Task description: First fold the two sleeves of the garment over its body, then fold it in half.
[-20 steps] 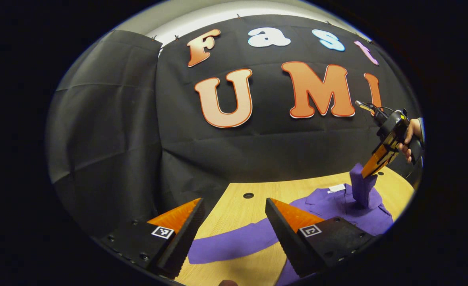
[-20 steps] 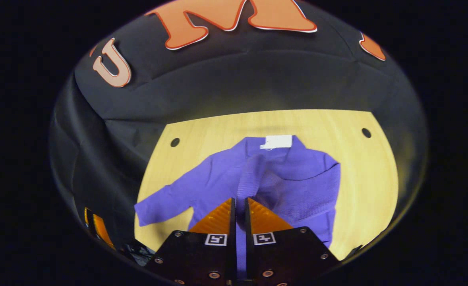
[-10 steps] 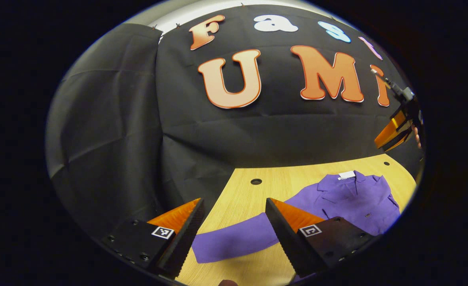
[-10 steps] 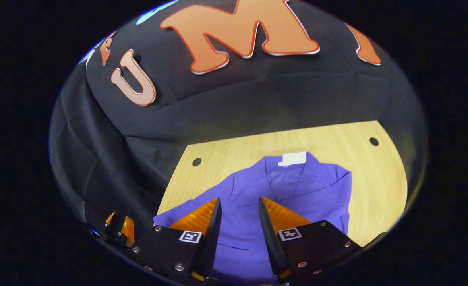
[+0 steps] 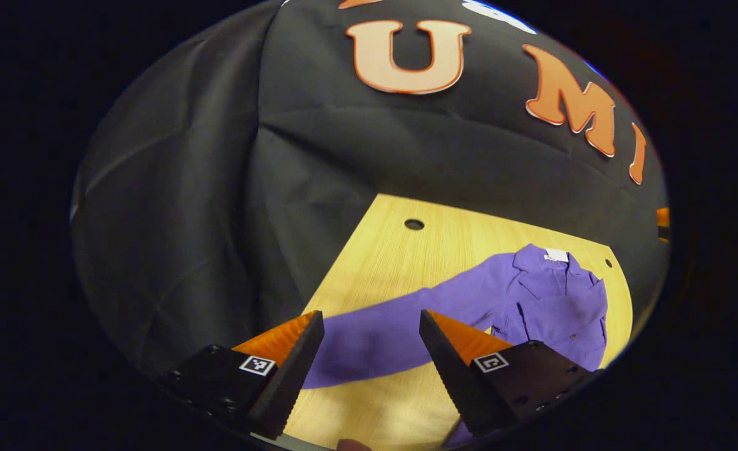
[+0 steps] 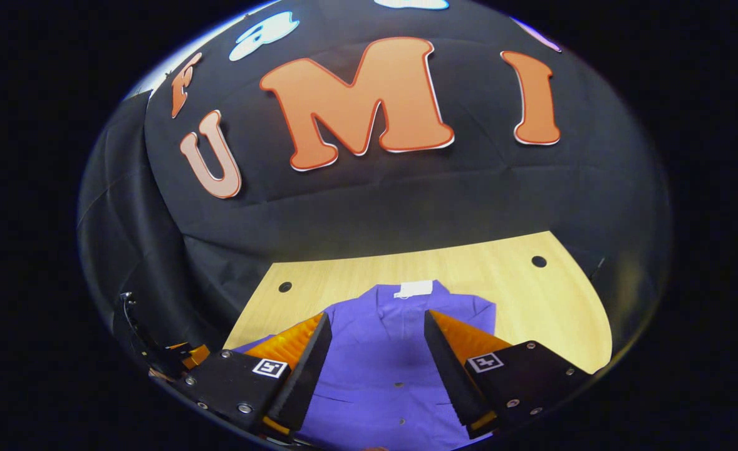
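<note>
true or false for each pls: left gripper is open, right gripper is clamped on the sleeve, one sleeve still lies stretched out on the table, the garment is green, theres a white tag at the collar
1. The left gripper is open. True.
2. The right gripper is clamped on a sleeve. False: it is open and holds nothing, above the garment.
3. One sleeve lies stretched out on the table. True.
4. The garment is green. False: it is purple.
5. A white tag sits at the collar. True.
</note>
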